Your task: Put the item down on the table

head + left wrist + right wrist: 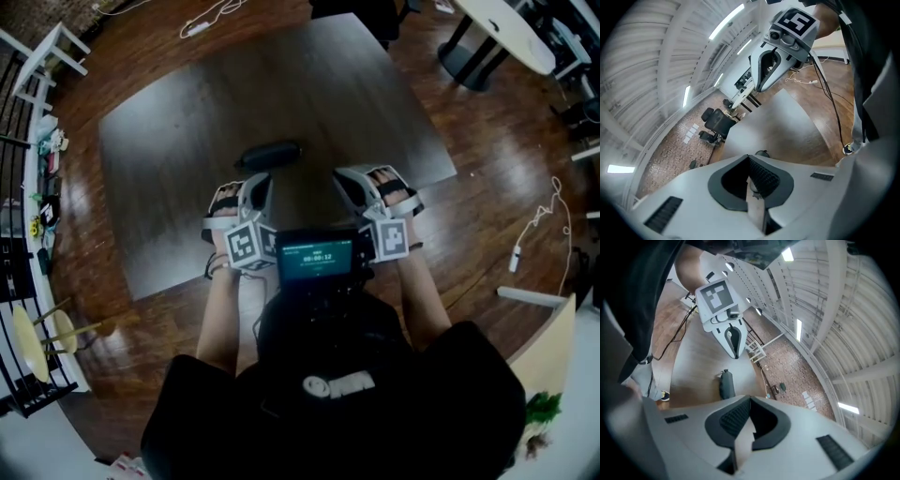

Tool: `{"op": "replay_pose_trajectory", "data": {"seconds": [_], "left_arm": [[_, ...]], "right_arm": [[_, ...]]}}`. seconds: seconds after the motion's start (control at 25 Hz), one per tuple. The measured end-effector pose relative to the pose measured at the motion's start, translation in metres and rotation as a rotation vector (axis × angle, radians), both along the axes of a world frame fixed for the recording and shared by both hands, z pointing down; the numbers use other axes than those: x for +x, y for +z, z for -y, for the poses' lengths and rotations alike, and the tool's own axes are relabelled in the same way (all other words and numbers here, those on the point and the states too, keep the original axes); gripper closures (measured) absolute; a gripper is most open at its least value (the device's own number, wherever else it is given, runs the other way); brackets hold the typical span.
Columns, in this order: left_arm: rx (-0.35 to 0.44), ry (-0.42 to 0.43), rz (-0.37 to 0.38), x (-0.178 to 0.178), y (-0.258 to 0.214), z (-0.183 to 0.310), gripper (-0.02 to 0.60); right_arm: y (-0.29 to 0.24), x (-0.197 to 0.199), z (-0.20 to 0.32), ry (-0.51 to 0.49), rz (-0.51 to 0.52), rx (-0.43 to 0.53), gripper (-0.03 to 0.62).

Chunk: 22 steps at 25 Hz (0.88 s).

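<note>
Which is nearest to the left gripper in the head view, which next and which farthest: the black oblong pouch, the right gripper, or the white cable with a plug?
1. The black oblong pouch, on the dark table, just ahead of the left gripper.
2. The right gripper, beside it on the right.
3. The white cable with a plug, off the table, far right.

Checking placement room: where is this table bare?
The table is bare left of, right of and beyond the dark pouch. Crowded only at the near edge, where the left gripper and right gripper hover by the pouch.
</note>
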<state>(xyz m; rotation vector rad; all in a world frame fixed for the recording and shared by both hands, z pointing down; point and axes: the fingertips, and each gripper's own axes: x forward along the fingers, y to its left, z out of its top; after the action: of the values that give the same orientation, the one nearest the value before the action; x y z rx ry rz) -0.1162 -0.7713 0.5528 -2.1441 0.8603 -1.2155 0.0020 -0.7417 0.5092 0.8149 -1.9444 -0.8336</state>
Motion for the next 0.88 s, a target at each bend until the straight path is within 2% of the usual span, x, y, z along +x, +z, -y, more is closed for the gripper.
{"op": "replay_pose_trajectory", "data": {"seconds": [0.24,0.44,0.6,0.88], "left_arm": [[0.031,-0.039,-0.011,0.012,-0.02,-0.06,0.581],[0.042,-0.083,0.011,0.017,-0.027,-0.124,0.581],[0.052,-0.127,0.033,0.007,-0.029,-0.171,0.581],[0.073,-0.177,-0.002,-0.009,-0.046,-0.209,0.581]], "right_arm": [[-0.006,0.004,-0.054,-0.051,0.011,0.021,0.589],[-0.005,0.01,-0.107,-0.098,0.028,0.03,0.589],[-0.003,0.005,-0.146,-0.143,0.024,0.032,0.589],[-0.016,-0.01,-0.182,-0.182,0.034,0.047,0.589]]}}
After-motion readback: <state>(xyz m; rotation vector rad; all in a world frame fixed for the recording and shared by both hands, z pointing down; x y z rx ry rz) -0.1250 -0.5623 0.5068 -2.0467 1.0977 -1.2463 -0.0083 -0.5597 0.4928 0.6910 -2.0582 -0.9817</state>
